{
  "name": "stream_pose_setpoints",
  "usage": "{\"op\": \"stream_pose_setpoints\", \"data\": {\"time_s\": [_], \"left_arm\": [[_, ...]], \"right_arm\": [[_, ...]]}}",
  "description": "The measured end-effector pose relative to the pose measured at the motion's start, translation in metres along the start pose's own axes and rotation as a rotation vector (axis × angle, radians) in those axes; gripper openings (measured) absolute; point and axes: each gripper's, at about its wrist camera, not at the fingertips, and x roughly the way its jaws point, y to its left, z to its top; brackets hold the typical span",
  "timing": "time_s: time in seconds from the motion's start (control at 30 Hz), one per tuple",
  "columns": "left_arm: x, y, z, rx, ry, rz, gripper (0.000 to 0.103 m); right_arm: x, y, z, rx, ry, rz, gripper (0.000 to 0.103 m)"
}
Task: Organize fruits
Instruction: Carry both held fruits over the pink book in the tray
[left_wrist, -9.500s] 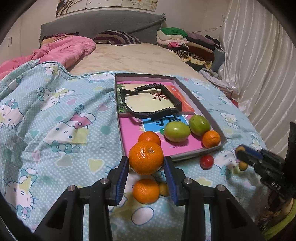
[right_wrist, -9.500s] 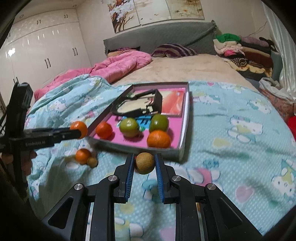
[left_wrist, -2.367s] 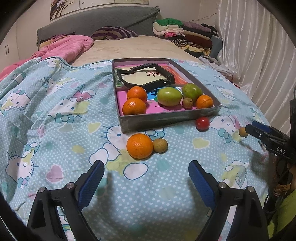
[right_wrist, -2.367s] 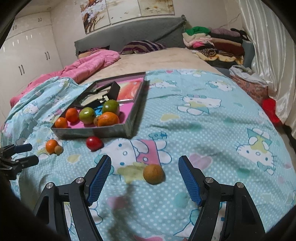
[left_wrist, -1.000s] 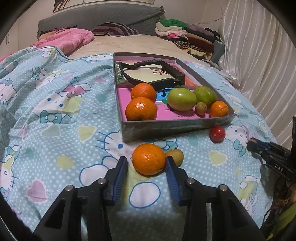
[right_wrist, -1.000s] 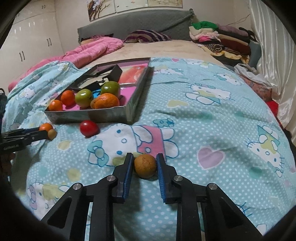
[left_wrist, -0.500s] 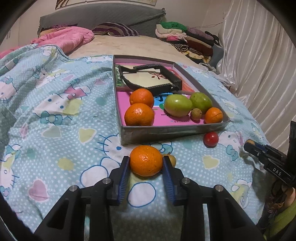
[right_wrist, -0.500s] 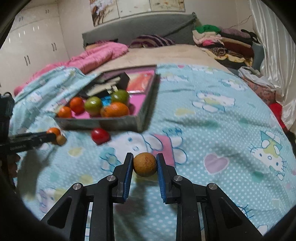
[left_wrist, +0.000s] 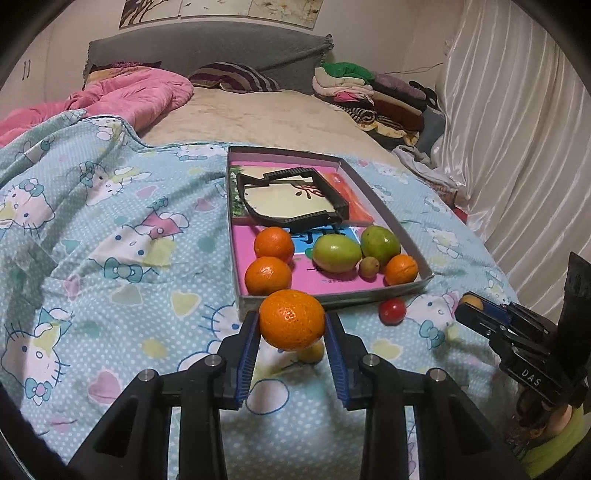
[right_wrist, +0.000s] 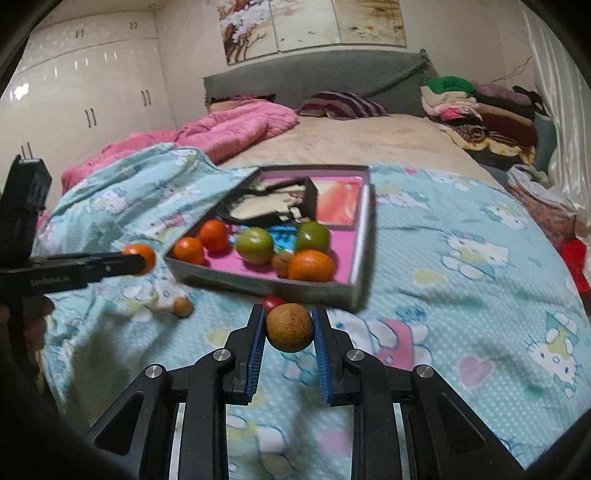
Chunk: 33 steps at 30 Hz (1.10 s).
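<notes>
Nearest the left camera, an orange (left_wrist: 291, 319) is clenched in the left tool (left_wrist: 291, 332) and held clear of the bedspread (left_wrist: 110, 258), apparently for carrying to the tray (left_wrist: 421, 258). A small brown fruit (right_wrist: 290, 327) is likewise gripped by the right tool (right_wrist: 289, 332). Beyond, a red fruit (left_wrist: 392, 311) lies outside the tray, where other fruits are gathered.

— what lies under the fingers?
— a blue cartoon-cat blanket (left_wrist: 110, 236), spread beneath and ahead of them.
— farther off?
— a pink quilt (left_wrist: 140, 92) ahead to the left, a striped pillow (left_wrist: 232, 77) against the grey headboard (left_wrist: 207, 44), folded clothes (left_wrist: 373, 92) ahead to the right, white curtain (left_wrist: 517, 129) beside them.
</notes>
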Motion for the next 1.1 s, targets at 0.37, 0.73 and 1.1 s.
{"op": "stream_pose_setpoints", "data": {"time_s": [0.37,0.73,1.1], "left_arm": [[0.022,-0.014,0.017,0.014,0.022,-0.002,0.035],[0.052,-0.026,0.027,0.033,0.058,0.005,0.035],[0.074,-0.04,0.036,0.061,0.079,-0.001,0.035]], "right_arm": [[0.01,0.004,0.041,-0.05,-0.046,-0.009,0.026],[0.031,-0.012,0.063,-0.047,-0.032,-0.017,0.026],[0.047,-0.029,0.059,-0.028,-0.006,-0.043,0.026]]}}
